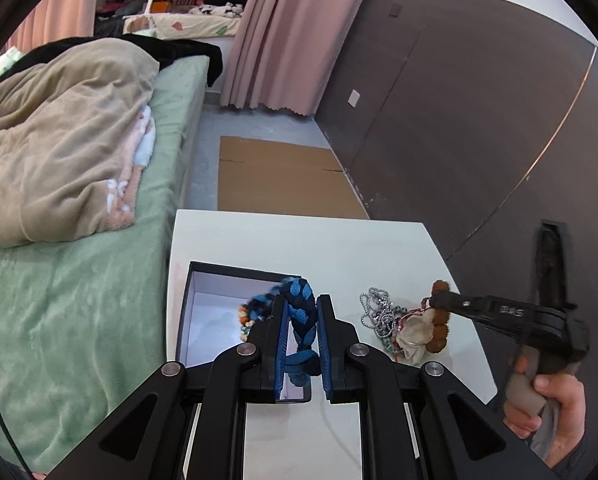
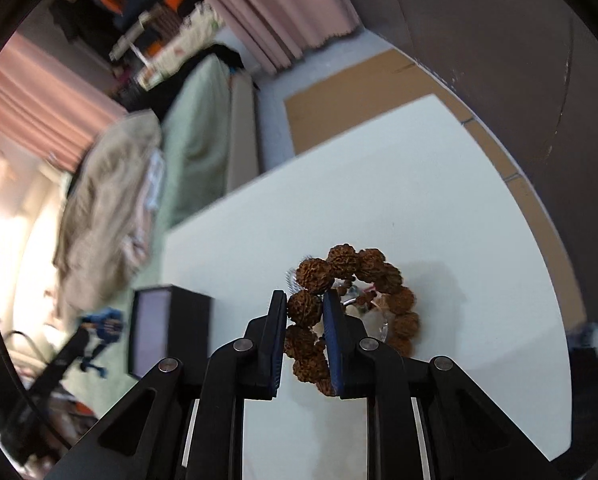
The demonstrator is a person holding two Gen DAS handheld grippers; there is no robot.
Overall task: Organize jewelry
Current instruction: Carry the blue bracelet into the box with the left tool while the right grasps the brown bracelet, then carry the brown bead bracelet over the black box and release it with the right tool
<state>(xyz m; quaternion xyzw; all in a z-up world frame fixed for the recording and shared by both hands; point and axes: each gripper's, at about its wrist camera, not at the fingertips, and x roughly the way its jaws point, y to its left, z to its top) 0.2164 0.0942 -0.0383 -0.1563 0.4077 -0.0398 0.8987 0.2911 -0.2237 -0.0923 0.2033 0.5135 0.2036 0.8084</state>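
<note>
The blue-and-black braided fabric bracelet (image 1: 301, 320) is clamped between the left gripper (image 1: 302, 312) fingers above the black open box (image 1: 203, 312), long axis toward twelve o'clock. The brown wrinkled-seed bead bracelet (image 2: 353, 280) is gripped by the right gripper (image 2: 305, 308), its loop toward one o'clock above the white table (image 2: 419, 200).

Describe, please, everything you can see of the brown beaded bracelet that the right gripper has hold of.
The brown beaded bracelet is a closed ring of large, rough, wrinkled beads that look like carved seeds or nut shells. The right gripper is shut on one bead at the ring's near-left side, both blue pads pressing it. The ring stands roughly upright over the white table, above the jewelry pile of silver chain and pale pieces. Whether its lower beads touch the pile cannot be told.
</note>
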